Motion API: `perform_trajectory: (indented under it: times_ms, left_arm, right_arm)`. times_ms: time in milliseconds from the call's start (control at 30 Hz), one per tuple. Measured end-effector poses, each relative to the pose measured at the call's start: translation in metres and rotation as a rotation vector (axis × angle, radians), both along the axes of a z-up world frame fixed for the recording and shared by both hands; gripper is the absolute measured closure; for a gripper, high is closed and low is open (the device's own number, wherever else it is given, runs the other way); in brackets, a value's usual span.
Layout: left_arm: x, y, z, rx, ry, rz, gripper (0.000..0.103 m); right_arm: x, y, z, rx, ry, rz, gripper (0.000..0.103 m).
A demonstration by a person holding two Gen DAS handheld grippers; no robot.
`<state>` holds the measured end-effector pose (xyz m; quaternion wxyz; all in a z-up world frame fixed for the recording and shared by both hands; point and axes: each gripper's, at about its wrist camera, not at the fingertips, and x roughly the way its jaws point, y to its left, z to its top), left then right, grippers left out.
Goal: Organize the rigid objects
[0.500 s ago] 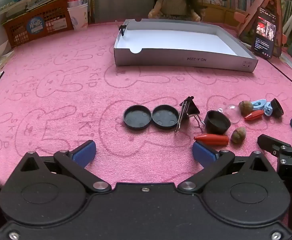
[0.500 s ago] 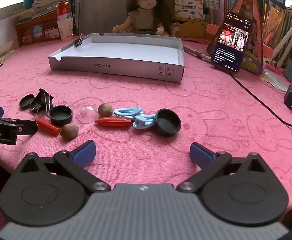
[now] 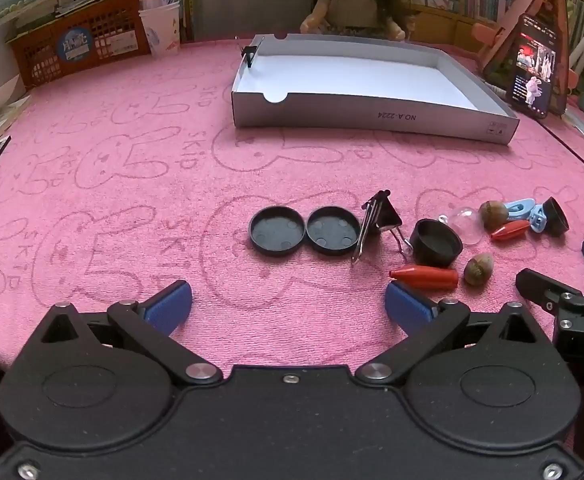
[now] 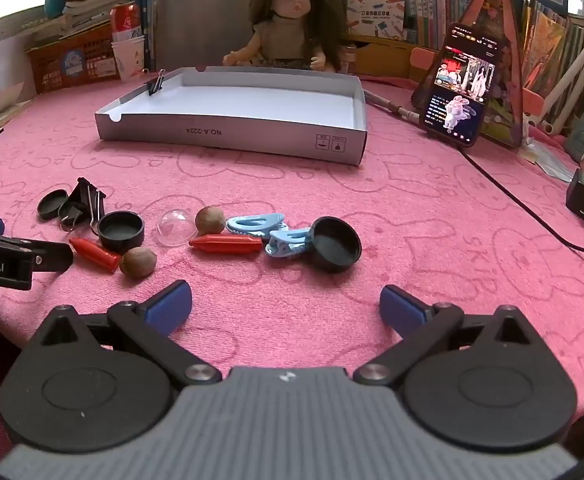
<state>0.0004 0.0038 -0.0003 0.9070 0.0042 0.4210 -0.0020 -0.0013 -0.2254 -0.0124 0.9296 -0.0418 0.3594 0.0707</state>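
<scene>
Worktop (image 3: 92, 168), covered by a pink towel printed with rabbit outlines, carrying all items. White shallow box (image 3: 371, 112), open-topped, toward the far side; a small black binder clip (image 3: 248, 54) grips its far left wall. Doll (image 4: 295, 20) seated behind the box; phone (image 4: 457, 88) with a lit screen propped to the box's right.

Left hand-held gripper (image 3: 288, 306), low over the near edge, blue pads spread wide with nothing between them. Right hand-held gripper (image 4: 286, 306), likewise spread and empty, just beside the left one.

Loose objects lie in a band between the grippers and the box. In the left wrist view, from left: two flat black lids (image 3: 278, 230) (image 3: 333, 230) touching side by side, open face up; a large black binder clip (image 3: 381, 216) tipped on its side just beside the second lid; a deeper black cap (image 3: 435, 242); a red bullet-shaped piece (image 3: 423, 277) nearest the left gripper's right pad; a brown nut (image 3: 478, 268) beside it.

In the right wrist view, continuing rightward: a clear dome (image 4: 176, 227); a second brown nut (image 4: 210, 220) touching it; a second red piece (image 4: 226, 245); two light-blue clips (image 4: 254, 224) (image 4: 288, 242) close together; a tilted black cap (image 4: 335, 244) against the nearer blue clip.
</scene>
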Motion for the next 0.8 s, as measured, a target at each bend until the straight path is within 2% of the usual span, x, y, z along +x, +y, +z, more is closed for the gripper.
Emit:
perform_trajectory:
  times_ms: [800]
  left_arm:
    - [-0.0009, -0.0007, -0.0001, 0.002, 0.003, -0.002, 0.000]
  right_arm:
    - [-0.0001, -0.0013, -0.0011, 0.003, -0.002, 0.002, 0.000]
